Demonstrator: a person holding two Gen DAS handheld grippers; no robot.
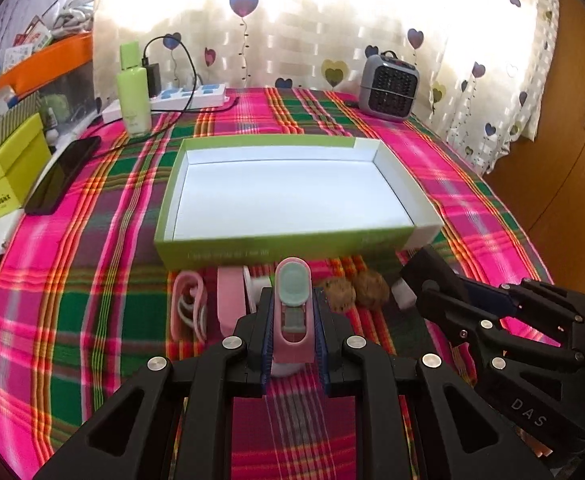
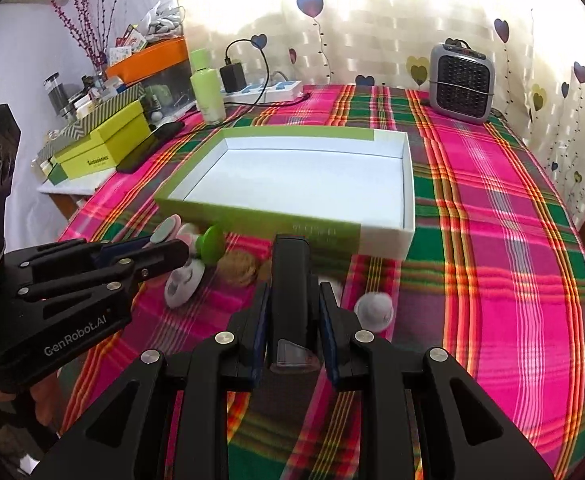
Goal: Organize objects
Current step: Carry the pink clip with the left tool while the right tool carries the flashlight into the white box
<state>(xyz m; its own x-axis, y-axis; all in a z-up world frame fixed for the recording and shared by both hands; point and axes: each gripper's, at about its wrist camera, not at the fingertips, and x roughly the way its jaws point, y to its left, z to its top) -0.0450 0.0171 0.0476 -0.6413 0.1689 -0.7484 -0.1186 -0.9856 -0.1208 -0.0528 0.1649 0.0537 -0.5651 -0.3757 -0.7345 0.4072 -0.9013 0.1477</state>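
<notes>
My left fingers [image 1: 292, 320] are closed on one pink device with a pale teal oval pad [image 1: 292, 304], held upright between the blue pads above the plaid cloth. My right fingers [image 2: 292, 320] are clamped on one slim black device [image 2: 290, 280], which juts forward toward the near wall of the box.

One open box [image 1: 220, 246] sits in the middle of the counter [image 1: 472, 184], lime green outside, white inside, with nothing in it. Both held items are just short of its near wall, outside it.

On the cloth in front of the box I count two brown fuzzy balls [image 1: 356, 292] side by side, one pink strap looped around a white cable [image 1: 188, 308], one pink and white roll [image 1: 232, 300] beside it, and one small white piece [image 1: 402, 298] near my right fingers. From the right wrist view I also see one green disc [image 2: 210, 244], one white round case [image 2: 184, 284] and one white fluffy ball [image 2: 374, 308].

Farther back stand one pale green bottle [image 1: 134, 88], one white power strip [image 1: 192, 96] with one black charger plugged in, one dark phone [image 1: 62, 176] at the left edge, and one small grey heater [image 1: 388, 88]. Lime green boxes [image 1: 8, 184] are stacked off the left side; I cannot count them surely.
</notes>
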